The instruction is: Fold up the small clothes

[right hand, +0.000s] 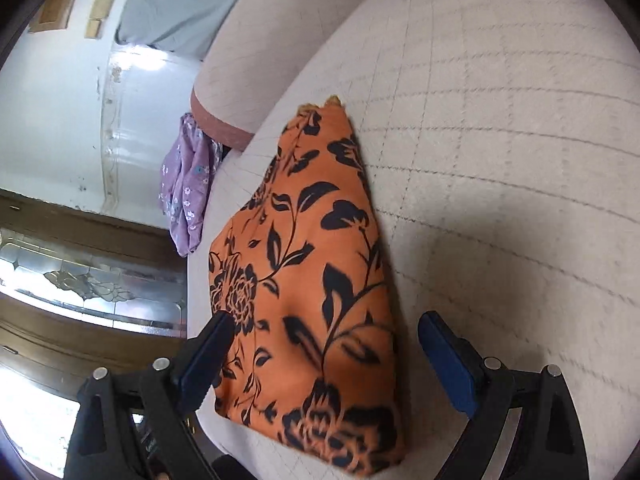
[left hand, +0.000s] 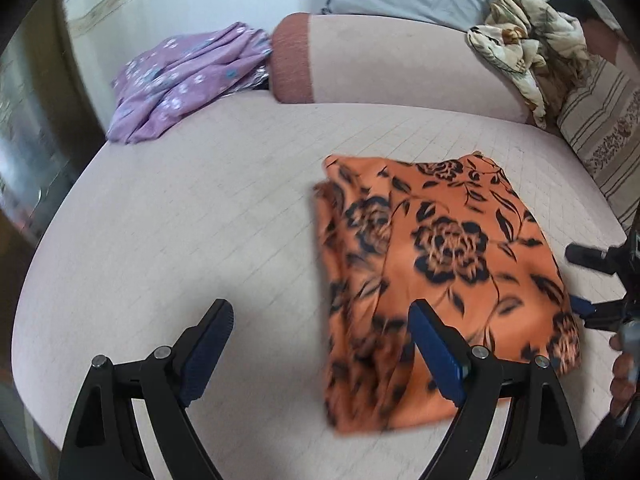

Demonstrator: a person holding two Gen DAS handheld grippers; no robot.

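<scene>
Black arms and blue pads of the left hand-held gripper (left hand: pixel 320 320) fill the foreground of the left wrist view, spread wide with nothing between them. Its left pad hangs over bare cushion; its right pad (left hand: pixel 434 350) overlaps the near part of the orange cloth (left hand: pixel 436 264) in the picture, though I cannot tell whether it touches. The cloth therefore lies ahead and to the right of this gripper, with most of its bulk beyond the right finger.

Further right in that view, the right hand-held gripper (left hand: pixel 588 280) comes in from the edge at the cloth's right side, with fingers of a hand (left hand: pixel 622 376) just visible behind it. In its own view the right hand-held gripper (right hand: pixel 324 344) also stands wide open and straddles the cloth (right hand: pixel 312 280): the left pad overlaps the cloth's left border, the right pad hangs over bare cushion just beside the right edge. The cloth's long axis runs away from this gripper towards the bolster (right hand: pixel 240 76). My judgement is that the right one is better placed, since the near end already sits between its pads.

Orange with black roses and leaves, the cloth looks already folded into a rough, thick oblong, with layered edges along its left side. It rests flat on the pale checked seat (left hand: pixel 180 208), apart from the purple garment (left hand: pixel 180 80) at the back left.
</scene>
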